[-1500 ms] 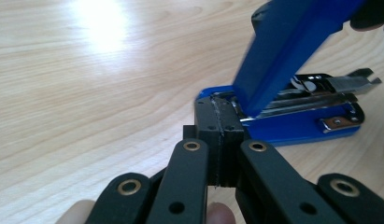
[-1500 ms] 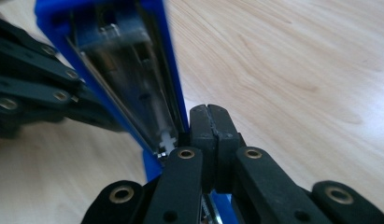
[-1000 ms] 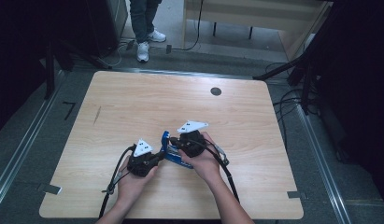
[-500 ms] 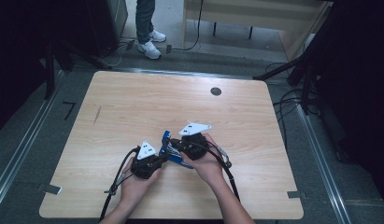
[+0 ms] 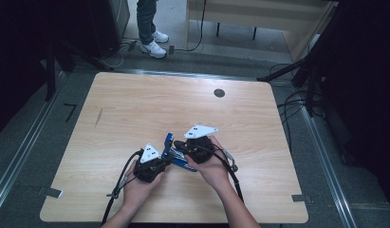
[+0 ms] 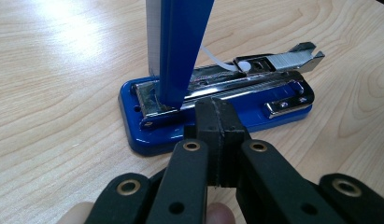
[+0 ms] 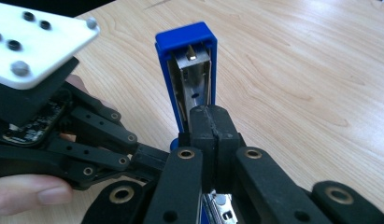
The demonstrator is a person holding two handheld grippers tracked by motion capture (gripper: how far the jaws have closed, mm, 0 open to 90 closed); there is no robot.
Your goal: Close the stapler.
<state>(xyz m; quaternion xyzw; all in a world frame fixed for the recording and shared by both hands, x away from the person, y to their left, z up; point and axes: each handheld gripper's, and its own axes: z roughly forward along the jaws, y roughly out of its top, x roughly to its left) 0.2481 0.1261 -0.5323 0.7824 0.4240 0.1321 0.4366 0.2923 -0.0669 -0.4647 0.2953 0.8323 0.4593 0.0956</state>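
Stapler (image 5: 173, 154) sits near the table's (image 5: 135, 109) front edge, between both grippers, as it did a second ago. From the left gripper (image 6: 216, 122), jaws shut and empty, its blue lid (image 6: 178, 46) stands straight up. From the right gripper (image 7: 212, 130), also shut and empty, the lid's silver inside (image 7: 193, 79) faces us.

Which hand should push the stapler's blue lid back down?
Right, probably. The right hand-held gripper, jaws shut, sits close against the upright blue lid. The left hand-held gripper, also shut, is down by the blue base, better placed to steady it.
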